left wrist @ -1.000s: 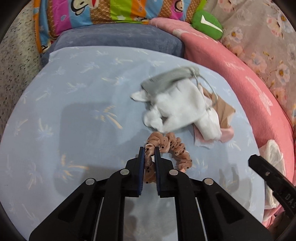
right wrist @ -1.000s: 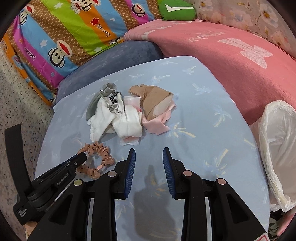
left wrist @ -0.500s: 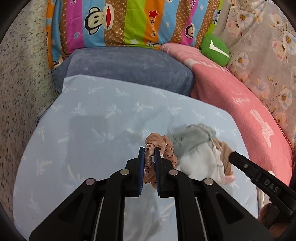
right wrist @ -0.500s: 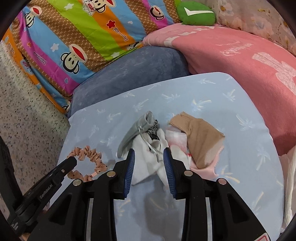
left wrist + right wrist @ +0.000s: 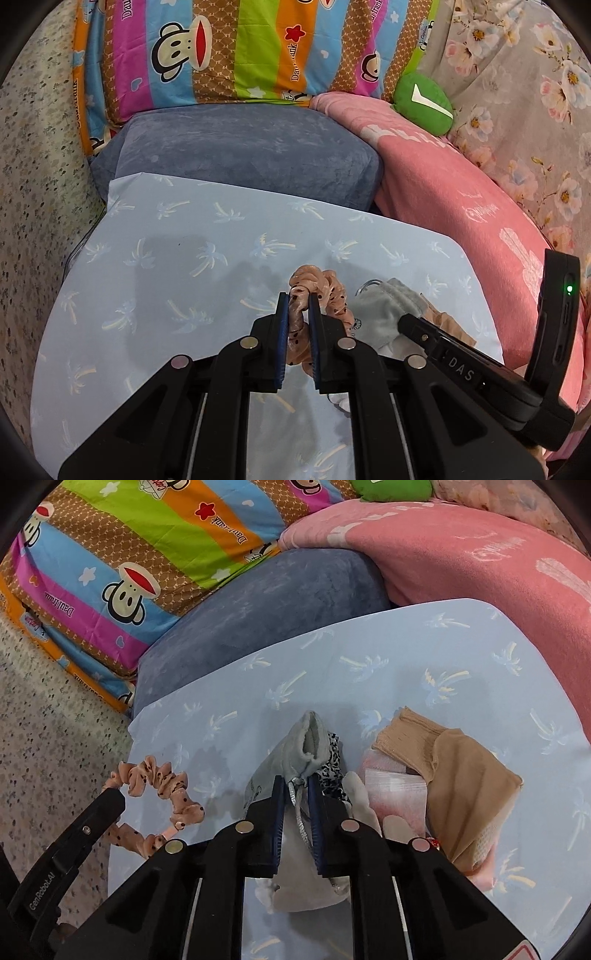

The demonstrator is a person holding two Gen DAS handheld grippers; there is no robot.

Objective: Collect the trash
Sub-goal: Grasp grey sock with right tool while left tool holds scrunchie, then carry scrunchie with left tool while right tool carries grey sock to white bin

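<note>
Left gripper point(image 5: 298, 299) pinches scrunchie point(image 5: 325, 288), lifted clear of sheet point(image 5: 184, 266) near its left edge, likely for carrying off. Right gripper point(image 5: 295, 786), jaws just closing, clamps silver drawstring point(image 5: 300, 805) of grey pouch point(image 5: 295, 746) atop cloth pile point(image 5: 443, 775) mid-sheet; cord offers thin, secure hold.

The lower part of the peach dotted fabric scrunchie point(image 5: 319, 295) is hidden behind the left gripper point(image 5: 298, 301). The crumpled grey cloth mask point(image 5: 295, 753) serves as landmark: its lower half is covered by the right gripper point(image 5: 296, 784). The leopard-print scrap point(image 5: 332, 768) just right of it is mostly tucked under. The white pieces point(image 5: 364, 801) below cannot be identified. The tan stocking point(image 5: 461, 775) beyond is partly overlapped.
</note>
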